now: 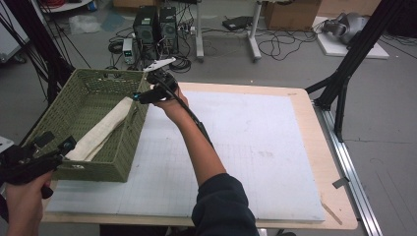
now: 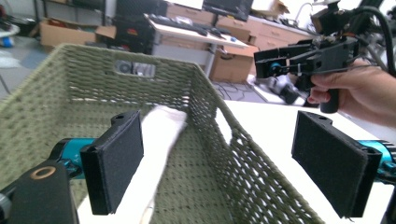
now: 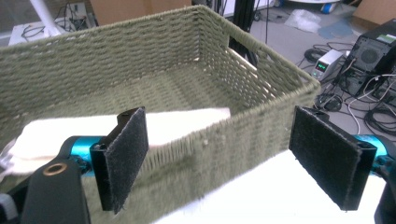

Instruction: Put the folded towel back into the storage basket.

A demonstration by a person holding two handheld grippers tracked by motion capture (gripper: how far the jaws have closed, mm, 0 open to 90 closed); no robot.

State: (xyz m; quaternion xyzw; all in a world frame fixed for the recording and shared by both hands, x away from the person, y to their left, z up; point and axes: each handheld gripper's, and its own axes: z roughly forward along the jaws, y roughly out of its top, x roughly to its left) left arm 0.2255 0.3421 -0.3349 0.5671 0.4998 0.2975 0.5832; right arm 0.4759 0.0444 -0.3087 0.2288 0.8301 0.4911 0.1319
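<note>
Cloth (image 1: 101, 132) lies folded inside the green basket (image 1: 59, 110), along its right wall, at 9 o'clock on the table (image 1: 300, 98). Left gripper (image 1: 63, 146) at the basket's 6 o'clock corner: released, nothing between its jaws. Right gripper (image 1: 139, 97) at the basket's 2 o'clock rim: released, likewise bare.

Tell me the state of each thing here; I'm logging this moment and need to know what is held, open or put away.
Green woven basket: upright on the white mat, open-topped, holding the cloth.
Folded cream cloth: lying inside the basket along its right wall, not gripped.
Left gripper: open, nothing between its pads, at the basket's near end.
Right gripper: open, empty, beside the basket's far right corner.
White mat: flat on the wooden table.
</note>
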